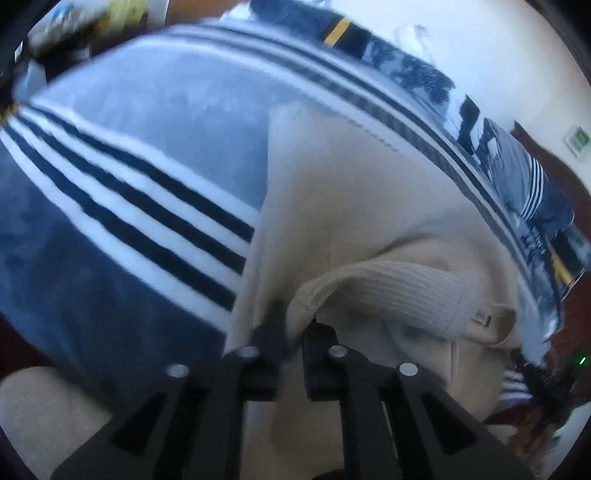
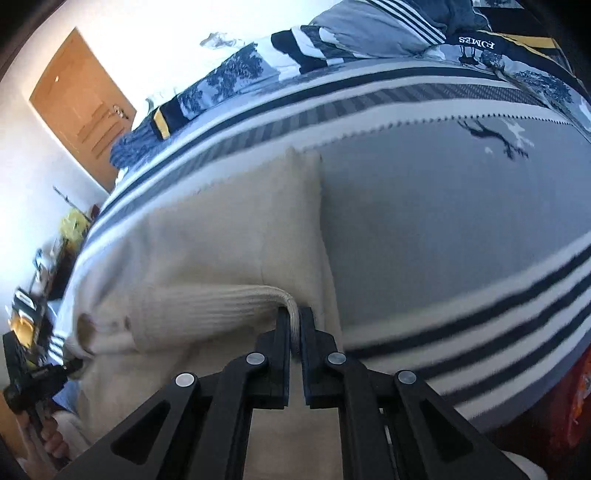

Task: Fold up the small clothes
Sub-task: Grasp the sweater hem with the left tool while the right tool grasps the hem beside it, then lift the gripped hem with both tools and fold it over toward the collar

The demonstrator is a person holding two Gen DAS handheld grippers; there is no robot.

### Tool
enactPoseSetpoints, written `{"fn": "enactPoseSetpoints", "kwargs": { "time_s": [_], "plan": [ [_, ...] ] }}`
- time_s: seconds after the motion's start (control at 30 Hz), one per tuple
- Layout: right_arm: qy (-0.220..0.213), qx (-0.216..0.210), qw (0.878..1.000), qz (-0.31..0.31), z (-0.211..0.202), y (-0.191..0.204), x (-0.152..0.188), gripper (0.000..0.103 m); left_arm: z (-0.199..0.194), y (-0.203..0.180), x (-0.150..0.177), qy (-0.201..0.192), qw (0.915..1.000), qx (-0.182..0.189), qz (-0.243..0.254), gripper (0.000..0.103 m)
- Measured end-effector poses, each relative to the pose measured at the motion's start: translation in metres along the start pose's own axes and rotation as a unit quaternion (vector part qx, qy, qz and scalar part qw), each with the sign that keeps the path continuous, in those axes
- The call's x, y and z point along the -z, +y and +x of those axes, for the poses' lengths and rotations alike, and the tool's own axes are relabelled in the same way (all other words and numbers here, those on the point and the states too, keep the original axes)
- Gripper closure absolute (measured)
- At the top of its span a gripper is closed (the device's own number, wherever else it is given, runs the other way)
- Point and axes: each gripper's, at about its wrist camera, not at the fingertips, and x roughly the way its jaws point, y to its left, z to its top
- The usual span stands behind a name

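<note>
A cream garment point(image 1: 351, 206) lies spread on a grey bed blanket point(image 1: 147, 110) with black and white stripes. Its ribbed band point(image 1: 399, 291) is lifted and stretched between my two grippers. My left gripper point(image 1: 297, 325) is shut on one end of the band, with cream cloth bunched between its fingers. In the right wrist view, my right gripper point(image 2: 294, 321) is shut on the other end of the ribbed band point(image 2: 207, 306), and the garment point(image 2: 221, 240) trails away from it. The left gripper point(image 2: 37, 373) shows blurred at the far left, at the band's other corner.
The striped blanket point(image 2: 443, 221) covers the bed. Patterned blue-and-white bedding and a pillow point(image 2: 369, 33) are piled along the far side. A wooden door point(image 2: 81, 107) stands in the white wall at left. Cluttered items point(image 2: 33, 295) sit beside the bed.
</note>
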Motion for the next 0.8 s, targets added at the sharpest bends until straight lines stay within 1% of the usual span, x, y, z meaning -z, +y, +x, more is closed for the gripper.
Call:
{"fn": "enactPoseSetpoints", "kwargs": {
  "time_s": [0.03,0.07,0.13,0.17,0.2,0.27,0.33,0.37,0.4,0.43,0.47,0.5,0.53,0.57,0.6,0.67,0.7,0.77,0.8],
  "plan": [
    [0.003,-0.009,1.000,0.008,-0.003,0.000,0.000,0.096,-0.010,-0.005,0.002,-0.005,0.9999,0.008,0.005,0.084],
    [0.001,-0.020,1.000,0.011,-0.010,0.000,0.001,0.096,-0.017,-0.008,0.005,-0.011,0.9997,0.017,0.010,0.080],
    [-0.009,-0.027,1.000,0.013,-0.024,0.002,0.008,0.084,-0.034,-0.015,0.014,-0.030,0.9990,0.012,0.032,0.059],
    [-0.008,-0.039,0.999,0.021,-0.030,0.001,0.015,0.064,-0.039,-0.017,0.016,-0.034,0.9988,0.010,0.034,0.057],
    [-0.001,-0.057,0.998,0.029,-0.031,0.002,0.021,0.051,-0.043,-0.018,0.021,-0.032,0.9988,0.017,0.033,0.056],
    [0.013,-0.074,0.997,0.034,-0.035,0.004,0.032,0.051,-0.045,-0.018,0.025,-0.011,0.9991,0.036,0.018,0.056],
    [0.027,-0.109,0.992,0.050,-0.037,0.009,0.036,0.051,-0.047,-0.020,0.028,0.009,0.9981,0.060,-0.002,0.054],
    [0.029,-0.123,0.990,0.059,-0.037,0.010,0.037,0.051,-0.046,-0.023,0.026,0.018,0.9971,0.073,-0.009,0.051],
    [0.035,-0.141,0.987,0.072,-0.036,0.013,0.037,0.051,-0.044,-0.026,0.021,0.030,0.9956,0.084,-0.028,0.043],
    [0.043,-0.150,0.984,0.086,-0.034,0.016,0.035,0.051,-0.042,-0.025,0.020,0.038,0.9945,0.085,-0.047,0.037],
    [0.046,-0.153,0.982,0.102,-0.034,0.019,0.038,0.051,-0.039,-0.022,0.017,0.049,0.9910,0.096,-0.080,0.037],
    [0.050,-0.155,0.979,0.121,-0.031,0.019,0.037,0.048,-0.034,-0.019,0.014,0.062,0.9858,0.113,-0.108,0.037],
    [0.053,-0.163,0.975,0.141,-0.028,0.018,0.035,0.045,-0.029,-0.017,0.009,0.075,0.9816,0.120,-0.129,0.037],
    [0.057,-0.175,0.969,0.167,-0.023,0.016,0.031,0.041,-0.021,-0.015,0.002,0.088,0.9765,0.121,-0.155,0.037],
    [0.064,-0.176,0.964,0.191,-0.017,0.013,0.027,0.039,-0.017,-0.015,-0.002,0.093,0.9742,0.119,-0.167,0.037],
    [0.073,-0.171,0.960,0.211,-0.006,0.011,0.017,0.038,-0.002,-0.014,-0.013,0.110,0.9715,0.093,-0.189,0.037],
    [0.087,-0.158,0.960,0.214,0.003,0.011,0.011,0.037,0.003,-0.011,-0.017,0.113,0.9675,0.092,-0.207,0.037],
    [0.092,-0.142,0.958,0.231,0.014,0.008,0.003,0.037,0.009,-0.009,-0.022,0.116,0.9604,0.100,-0.233,0.037],
    [0.093,-0.139,0.956,0.241,0.017,0.006,0.000,0.037,0.010,-0.009,-0.024,0.113,0.9593,0.100,-0.238,0.037]
  ]
}}
